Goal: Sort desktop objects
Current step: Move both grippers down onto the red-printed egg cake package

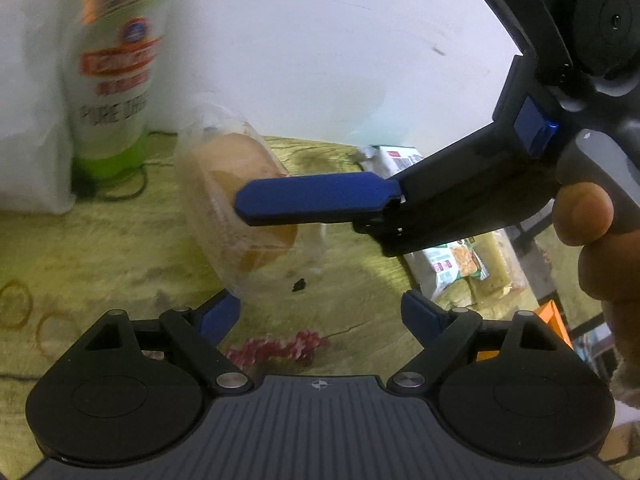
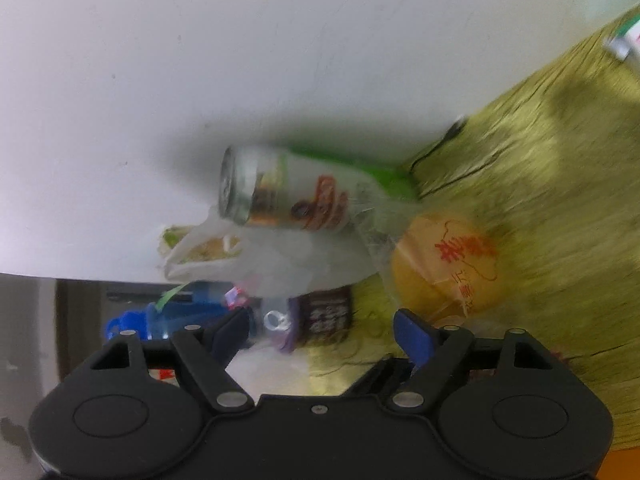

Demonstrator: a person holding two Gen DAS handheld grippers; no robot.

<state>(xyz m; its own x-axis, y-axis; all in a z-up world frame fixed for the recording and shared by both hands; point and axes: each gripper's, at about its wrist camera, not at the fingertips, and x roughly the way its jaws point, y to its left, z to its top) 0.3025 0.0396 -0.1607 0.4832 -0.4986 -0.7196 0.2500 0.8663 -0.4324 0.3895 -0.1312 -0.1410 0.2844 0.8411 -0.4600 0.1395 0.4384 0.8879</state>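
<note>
Both claws gape empty: left claw (image 1: 320,316), right claw (image 2: 322,330) by the bread pack (image 1: 240,200). Can (image 1: 114,80), snack packets (image 1: 460,264) scattered on bench (image 1: 100,248), sorting looks barely started.

A white wall (image 1: 320,40) rises behind the yellow-green surface (image 1: 100,248). A thin black cable (image 1: 132,188) trails along its back edge, and beyond its end stands something orange (image 1: 556,320).

Can (image 1: 114,76), left wrist view: "PURE" legible in dark letters on white body; following word blurred, orange banner above unreadable. Wrapped bun (image 2: 448,264), right wrist view: red Chinese characters on wrapper, too smeared to read.
</note>
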